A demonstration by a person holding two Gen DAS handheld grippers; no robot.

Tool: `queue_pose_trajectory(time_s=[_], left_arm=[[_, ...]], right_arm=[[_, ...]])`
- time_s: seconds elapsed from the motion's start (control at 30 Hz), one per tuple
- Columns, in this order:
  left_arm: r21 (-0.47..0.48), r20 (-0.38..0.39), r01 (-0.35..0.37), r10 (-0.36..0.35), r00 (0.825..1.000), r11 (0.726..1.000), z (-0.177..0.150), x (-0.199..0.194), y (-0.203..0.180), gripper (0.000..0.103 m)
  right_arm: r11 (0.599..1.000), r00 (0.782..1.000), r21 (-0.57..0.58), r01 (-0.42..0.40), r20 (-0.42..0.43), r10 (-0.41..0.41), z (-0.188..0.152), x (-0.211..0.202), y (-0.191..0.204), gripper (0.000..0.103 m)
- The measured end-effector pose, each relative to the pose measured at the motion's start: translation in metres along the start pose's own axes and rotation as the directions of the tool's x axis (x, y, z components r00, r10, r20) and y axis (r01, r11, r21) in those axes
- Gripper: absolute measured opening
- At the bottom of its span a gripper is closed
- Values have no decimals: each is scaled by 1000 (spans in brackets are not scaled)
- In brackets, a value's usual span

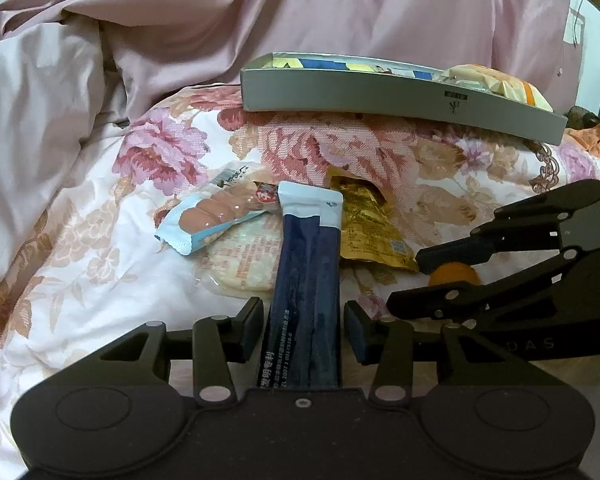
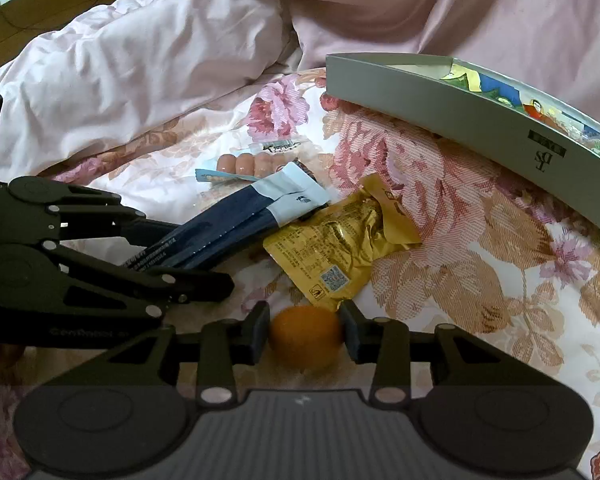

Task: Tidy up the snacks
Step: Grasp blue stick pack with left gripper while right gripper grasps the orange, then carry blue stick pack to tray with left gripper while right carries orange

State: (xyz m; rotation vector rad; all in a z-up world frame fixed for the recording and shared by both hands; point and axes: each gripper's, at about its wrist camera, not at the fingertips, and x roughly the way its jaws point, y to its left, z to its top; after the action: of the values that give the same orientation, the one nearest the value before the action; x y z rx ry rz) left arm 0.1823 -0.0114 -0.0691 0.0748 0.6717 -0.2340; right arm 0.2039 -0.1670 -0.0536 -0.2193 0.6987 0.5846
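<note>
We hold the dark blue packet (image 1: 306, 276) lengthwise in our left claw (image 1: 304, 330), an orange (image 2: 306, 338) pinched in our right claw (image 2: 305, 332), the box (image 1: 380, 94) lying straight ahead.

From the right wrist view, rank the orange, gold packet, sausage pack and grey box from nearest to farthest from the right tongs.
1. Orange: between the right tongs.
2. Gold packet: just beyond, slightly right.
3. Sausage pack: farther, left of centre.
4. Grey box: far right; not clearly farther than the sausages.

both wrist views look forward and down, close over the floral bedspread (image 1: 100, 264); both show the grey box (image 2: 440, 96).
</note>
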Motion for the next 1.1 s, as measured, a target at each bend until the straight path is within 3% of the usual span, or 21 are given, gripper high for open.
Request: queue_pose_trajectory(time_s=[0.5,0.7,0.93,1.1], left_arm=[[57,5,-24,24,1000,998,-2,1,-5,47],[69,13,-35,34,999,997,-3,0,-7,39],[89,49,-40,36,998,995,-4,-4,-9,32],[132,74,-51,41,996,990,-6,-6,-15,30]], right_arm=[[998,997,-44,41,-63,-43,-6,-11,11,50],[999,997,-36,38,-59,-40,-5,-12,11,40],[996,997,-70,59,-40,-62,-6,-12,17,39],[981,995,-168,101,-2,-103,-8,-14,29,39]])
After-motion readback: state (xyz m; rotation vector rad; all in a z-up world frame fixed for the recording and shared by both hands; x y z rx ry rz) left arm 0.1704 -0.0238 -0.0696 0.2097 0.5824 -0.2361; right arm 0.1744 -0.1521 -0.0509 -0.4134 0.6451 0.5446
